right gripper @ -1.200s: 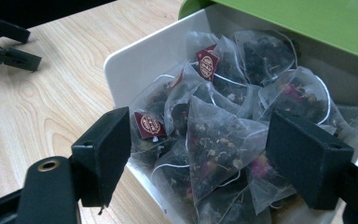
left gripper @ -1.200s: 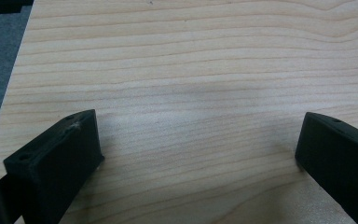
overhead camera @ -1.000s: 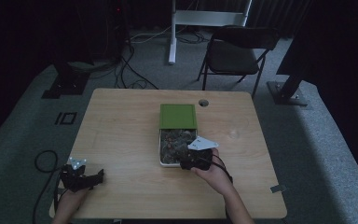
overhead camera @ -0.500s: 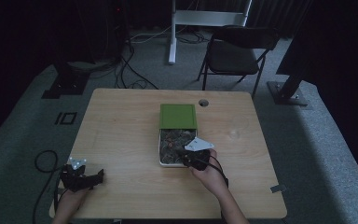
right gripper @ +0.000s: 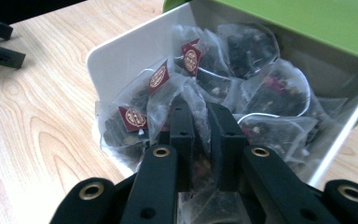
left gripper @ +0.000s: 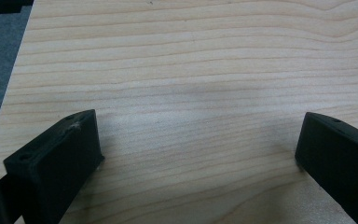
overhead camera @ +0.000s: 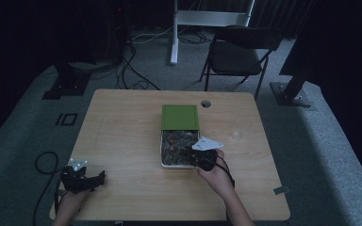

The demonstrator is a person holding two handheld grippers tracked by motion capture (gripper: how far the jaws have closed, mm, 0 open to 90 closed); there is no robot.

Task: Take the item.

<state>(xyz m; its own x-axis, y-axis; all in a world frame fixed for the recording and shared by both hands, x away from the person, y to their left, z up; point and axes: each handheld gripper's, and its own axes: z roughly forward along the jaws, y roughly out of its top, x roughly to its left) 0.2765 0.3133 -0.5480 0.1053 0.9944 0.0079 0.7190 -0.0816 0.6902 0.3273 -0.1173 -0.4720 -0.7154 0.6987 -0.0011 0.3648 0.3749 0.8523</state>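
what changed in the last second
The right gripper has just been closing its jaws and now pinches a tea bag in the open box; the hand barely shifted. The left gripper stayed open over the bare table, and the green lid kept its place.

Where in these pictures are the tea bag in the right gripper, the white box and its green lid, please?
tea bag (right gripper: 200, 116): right gripper view, clear pouch pinched between the jaws.
white box (right gripper: 121, 56): right gripper view, bare inner wall.
green lid (overhead camera: 180, 117): high view, middle of its top.
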